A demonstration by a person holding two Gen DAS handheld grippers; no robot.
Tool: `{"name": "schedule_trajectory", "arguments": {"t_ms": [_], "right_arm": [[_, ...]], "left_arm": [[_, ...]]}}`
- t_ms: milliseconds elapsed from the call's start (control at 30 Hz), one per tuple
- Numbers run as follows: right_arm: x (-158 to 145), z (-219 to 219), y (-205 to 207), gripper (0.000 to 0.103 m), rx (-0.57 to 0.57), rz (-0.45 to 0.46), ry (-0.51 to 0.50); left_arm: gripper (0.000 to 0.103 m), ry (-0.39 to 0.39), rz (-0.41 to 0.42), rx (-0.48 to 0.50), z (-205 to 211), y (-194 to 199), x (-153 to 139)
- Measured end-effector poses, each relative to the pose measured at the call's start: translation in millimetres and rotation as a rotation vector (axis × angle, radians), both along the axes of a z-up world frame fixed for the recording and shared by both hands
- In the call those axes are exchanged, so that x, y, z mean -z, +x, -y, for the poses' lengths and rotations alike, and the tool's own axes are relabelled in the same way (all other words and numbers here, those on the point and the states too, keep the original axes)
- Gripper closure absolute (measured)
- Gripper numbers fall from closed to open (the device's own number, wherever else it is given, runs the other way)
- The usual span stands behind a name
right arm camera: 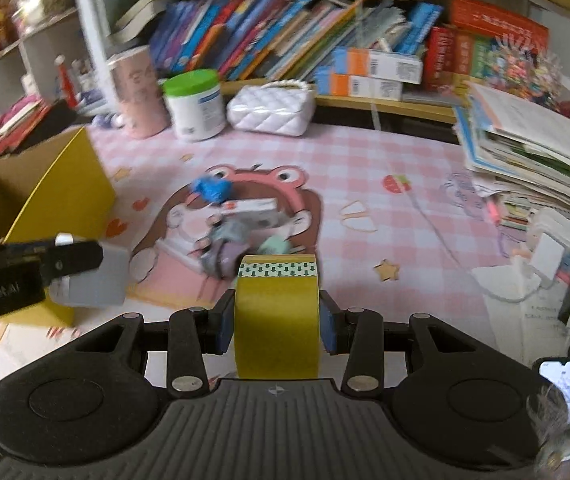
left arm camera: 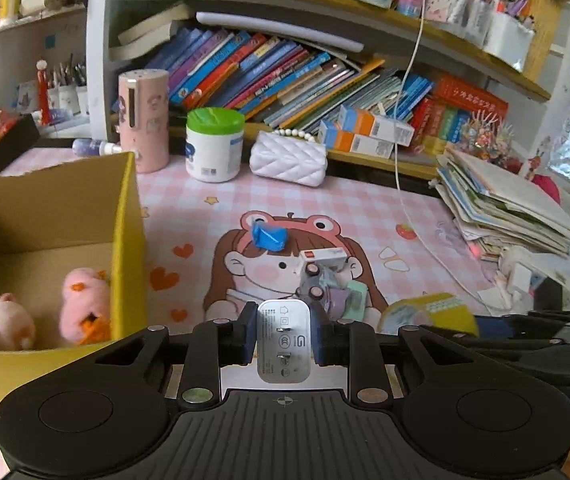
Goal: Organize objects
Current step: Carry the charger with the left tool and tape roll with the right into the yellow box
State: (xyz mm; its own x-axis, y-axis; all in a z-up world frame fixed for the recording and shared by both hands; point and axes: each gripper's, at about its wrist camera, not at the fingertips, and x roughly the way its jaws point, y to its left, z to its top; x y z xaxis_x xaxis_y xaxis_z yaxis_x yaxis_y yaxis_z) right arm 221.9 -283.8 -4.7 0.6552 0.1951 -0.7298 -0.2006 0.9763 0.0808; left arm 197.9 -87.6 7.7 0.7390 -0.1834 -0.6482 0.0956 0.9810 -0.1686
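Both tools I operate are loaded: left gripper (left arm camera: 283,338) pinches a white charger (left arm camera: 283,340), right gripper (right arm camera: 277,322) clamps a yellow tape roll (right arm camera: 277,312) (cardboard box (left arm camera: 125,240) at left).

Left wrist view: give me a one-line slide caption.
Left gripper shut on a white charger plug, beside the yellow cardboard box holding two pink plush toys.
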Motion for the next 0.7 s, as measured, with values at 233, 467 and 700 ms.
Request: {"name": "schedule_trajectory", "arguments": {"t_ms": [233,467,700], "right_arm": [[-6,-40,-19,0.064,-0.004,-0.032,0.003],[-13,-95,-49,0.064,-0.083,0.004,-0.007],[-3,-133,-85,0.064,-0.154,-0.003,0.007]], "left_arm": [[0.079,-0.009,-0.001,-0.028,-50,-42,-4],[0.079,-0.019,0.076,-0.133,-106,-89,-12],[0.079,-0.031,0.081,-0.190,-135,-127,-7]]}}
